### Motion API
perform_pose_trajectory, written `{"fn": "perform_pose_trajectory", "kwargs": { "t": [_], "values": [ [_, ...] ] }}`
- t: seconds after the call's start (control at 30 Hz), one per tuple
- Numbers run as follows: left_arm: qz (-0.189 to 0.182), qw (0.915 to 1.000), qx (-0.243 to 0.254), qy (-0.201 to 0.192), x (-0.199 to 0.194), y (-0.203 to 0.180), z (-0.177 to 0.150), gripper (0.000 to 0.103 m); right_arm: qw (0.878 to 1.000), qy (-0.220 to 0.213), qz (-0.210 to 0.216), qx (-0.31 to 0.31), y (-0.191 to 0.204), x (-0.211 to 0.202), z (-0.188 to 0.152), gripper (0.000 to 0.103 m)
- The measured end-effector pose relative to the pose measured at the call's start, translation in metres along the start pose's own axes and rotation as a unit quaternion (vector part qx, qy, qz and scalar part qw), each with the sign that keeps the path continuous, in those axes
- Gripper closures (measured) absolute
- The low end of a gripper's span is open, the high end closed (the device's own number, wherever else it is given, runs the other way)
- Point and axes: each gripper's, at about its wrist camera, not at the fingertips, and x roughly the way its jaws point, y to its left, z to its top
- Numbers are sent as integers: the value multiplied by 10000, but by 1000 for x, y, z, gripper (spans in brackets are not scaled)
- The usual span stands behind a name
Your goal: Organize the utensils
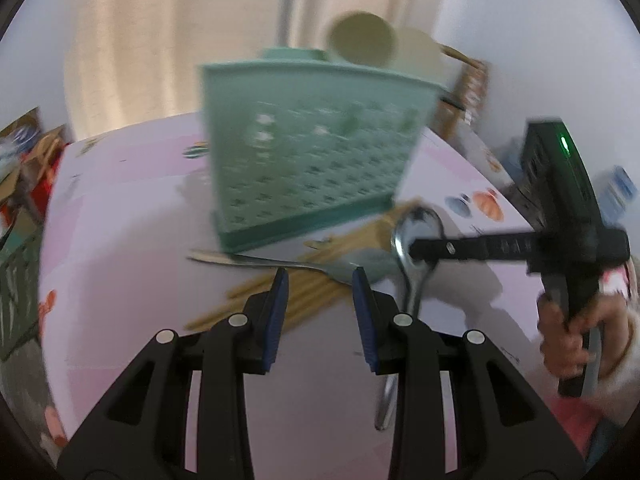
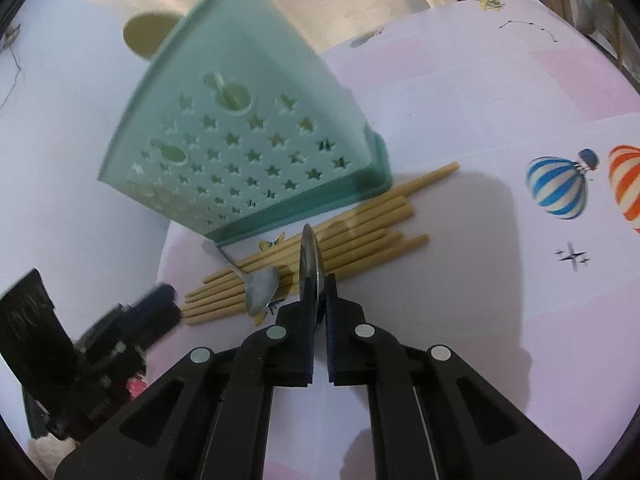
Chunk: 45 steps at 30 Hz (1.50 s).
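Observation:
A mint-green utensil holder (image 1: 320, 152) (image 2: 248, 136) with star-shaped holes stands on the table. Several wooden chopsticks (image 1: 240, 290) (image 2: 360, 224) lie in a pile at its base. One metal spoon (image 1: 372, 266) (image 2: 262, 288) rests across them. My left gripper (image 1: 321, 292) hovers over the pile, open, with nothing between its blue pads. My right gripper (image 2: 318, 280) (image 1: 416, 248) is shut on a second metal spoon (image 2: 308, 252) (image 1: 420, 220), gripped just under its bowl. In the right wrist view this spoon shows edge-on above the chopsticks. The left gripper (image 2: 152, 300) is blurred at the lower left of that view.
A cream cup (image 1: 362, 40) (image 2: 146, 32) stands behind the holder. The pink tablecloth (image 2: 460, 100) carries balloon prints (image 2: 560, 188). A cardboard box (image 1: 468, 92) sits at the back right, a dark green crate (image 1: 16, 292) at the left edge. A hand (image 1: 568, 328) holds the right gripper.

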Motion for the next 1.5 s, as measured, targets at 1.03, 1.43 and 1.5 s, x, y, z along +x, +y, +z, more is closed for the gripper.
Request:
{"fn": "perform_pose_trajectory", "kwargs": {
  "t": [1.03,1.43,1.5],
  "values": [
    [1458,9761,1342,-892,-12,-48,37,102,9997,-243,-4,-62,-17,-37,-6,98],
    [1073,9861,-1242,-254,-98,28,88,103,9991,-308,215,-218,-3,-46,-9,98],
    [412,9705,-2318,516,-80,54,83,103,9990,-313,224,-216,-4,-47,-9,98]
  ]
}}
